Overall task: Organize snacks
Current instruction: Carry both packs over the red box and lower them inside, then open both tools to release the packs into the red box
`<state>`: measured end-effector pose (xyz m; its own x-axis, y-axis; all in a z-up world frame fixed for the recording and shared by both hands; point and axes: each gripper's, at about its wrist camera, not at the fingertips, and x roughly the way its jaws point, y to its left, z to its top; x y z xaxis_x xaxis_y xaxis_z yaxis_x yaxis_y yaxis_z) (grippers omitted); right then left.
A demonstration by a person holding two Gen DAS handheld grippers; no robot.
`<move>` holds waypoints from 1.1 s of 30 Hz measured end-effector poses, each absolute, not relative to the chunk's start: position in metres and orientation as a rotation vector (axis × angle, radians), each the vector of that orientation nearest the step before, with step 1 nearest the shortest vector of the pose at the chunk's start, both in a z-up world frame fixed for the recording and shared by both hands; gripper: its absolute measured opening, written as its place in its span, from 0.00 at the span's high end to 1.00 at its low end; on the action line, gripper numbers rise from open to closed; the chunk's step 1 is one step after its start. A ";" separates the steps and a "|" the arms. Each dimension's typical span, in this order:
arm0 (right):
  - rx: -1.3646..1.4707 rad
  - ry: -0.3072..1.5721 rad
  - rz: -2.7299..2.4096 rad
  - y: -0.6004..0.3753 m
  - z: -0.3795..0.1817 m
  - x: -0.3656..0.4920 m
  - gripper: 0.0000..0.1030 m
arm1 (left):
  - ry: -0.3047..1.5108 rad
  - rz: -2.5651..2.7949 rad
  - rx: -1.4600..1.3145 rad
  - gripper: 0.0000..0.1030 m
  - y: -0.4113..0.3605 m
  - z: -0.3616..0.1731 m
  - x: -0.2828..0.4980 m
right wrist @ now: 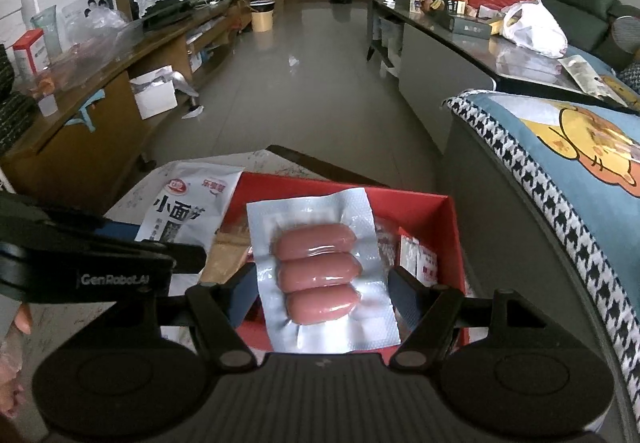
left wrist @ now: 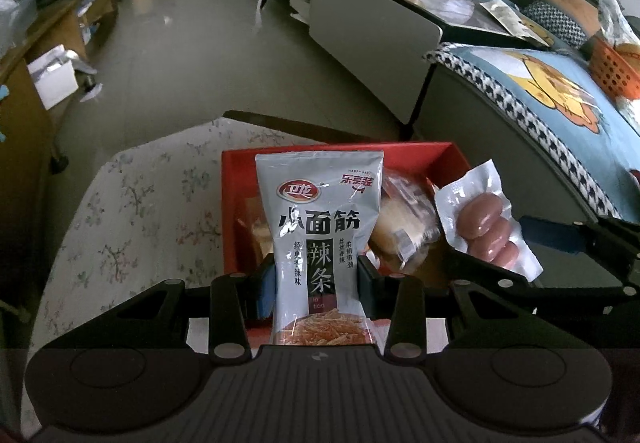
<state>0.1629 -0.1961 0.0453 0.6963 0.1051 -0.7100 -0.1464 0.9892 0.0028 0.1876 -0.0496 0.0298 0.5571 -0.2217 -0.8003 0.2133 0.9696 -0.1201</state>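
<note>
My left gripper (left wrist: 317, 279) is shut on a grey spicy-strip snack bag (left wrist: 320, 227), held upright above the red box (left wrist: 440, 157). The same snack bag (right wrist: 188, 211) shows at the left of the right wrist view. My right gripper (right wrist: 322, 293) is shut on a clear vacuum pack of three pink sausages (right wrist: 316, 267), held over the red box (right wrist: 448, 219). In the left wrist view the sausage pack (left wrist: 486, 227) hangs to the right, with the right gripper's fingers (left wrist: 560, 233) on it. Wrapped buns (left wrist: 404, 223) and small sachets (right wrist: 420, 259) lie inside the box.
The box sits on a floral-cloth table (left wrist: 132, 211). A sofa with a cartoon blanket (left wrist: 540, 83) stands to the right, with an orange basket (left wrist: 612, 67) on it. A long dark cabinet (right wrist: 460, 43) carries bags and boxes. Wooden furniture (right wrist: 80, 115) lines the left wall.
</note>
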 end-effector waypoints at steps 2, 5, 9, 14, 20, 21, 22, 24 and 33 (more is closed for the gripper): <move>-0.050 0.794 0.135 -0.198 0.043 0.170 0.26 | 0.944 -0.248 -0.007 0.53 -0.052 0.028 0.194; -0.040 0.807 0.131 -0.200 0.039 0.181 0.26 | 0.944 -0.235 -0.002 0.53 -0.055 0.025 0.203; -0.030 0.821 0.121 -0.204 0.031 0.194 0.26 | 0.954 -0.224 0.000 0.53 -0.059 0.018 0.214; -0.012 0.841 0.111 -0.209 0.021 0.209 0.26 | 0.968 -0.207 0.003 0.53 -0.063 0.008 0.225; -0.010 0.868 0.109 -0.208 0.008 0.221 0.26 | 0.983 -0.185 0.009 0.53 -0.065 -0.003 0.233; -0.011 0.872 0.108 -0.208 0.006 0.223 0.26 | 0.989 -0.182 0.009 0.53 -0.064 -0.005 0.234; -0.011 0.882 0.109 -0.208 0.003 0.225 0.25 | 0.994 -0.179 0.009 0.53 -0.063 -0.007 0.236; -0.003 0.892 0.112 -0.207 -0.001 0.227 0.25 | 1.004 -0.170 0.013 0.52 -0.063 -0.011 0.238; 0.000 0.905 0.088 -0.211 -0.005 0.230 0.24 | 1.008 -0.139 0.010 0.29 -0.056 -0.013 0.240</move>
